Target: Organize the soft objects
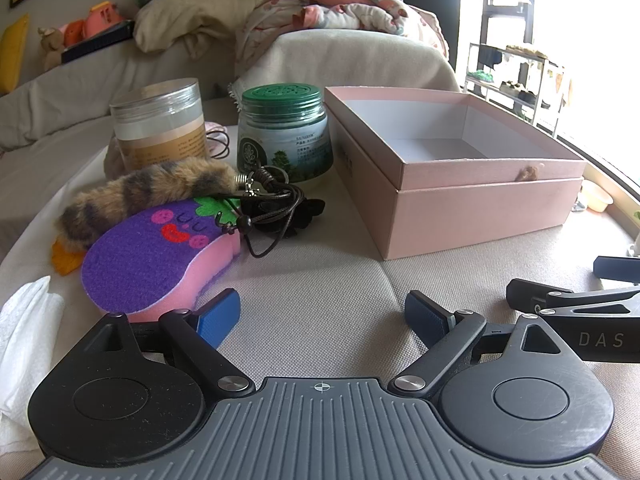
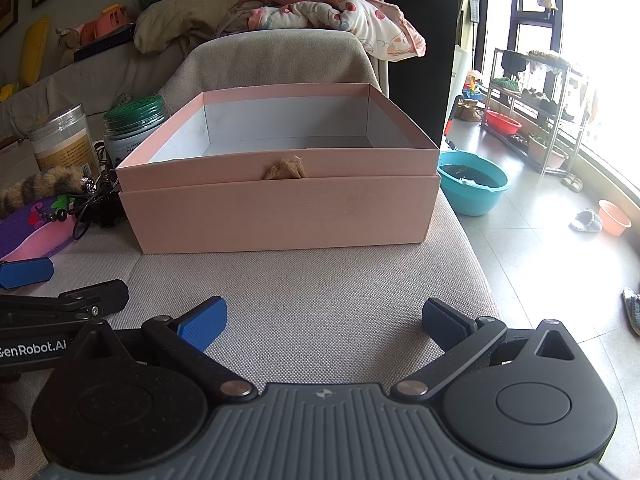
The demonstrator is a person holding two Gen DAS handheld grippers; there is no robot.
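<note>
Woven grey cushion (image 1: 320,280), fuzzy purple sponge (image 1: 152,256), rigid pink box (image 2: 280,200).

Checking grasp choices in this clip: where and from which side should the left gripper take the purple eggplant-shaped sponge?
Probably by its near rounded end, pinching across the thickness at the pink foam edge. The purple eggplant sponge lies flat, its near end just ahead of the open left gripper, to its left. Its far end is overlapped by the striped furry tail and dark cords, so come low from the near side.
</note>
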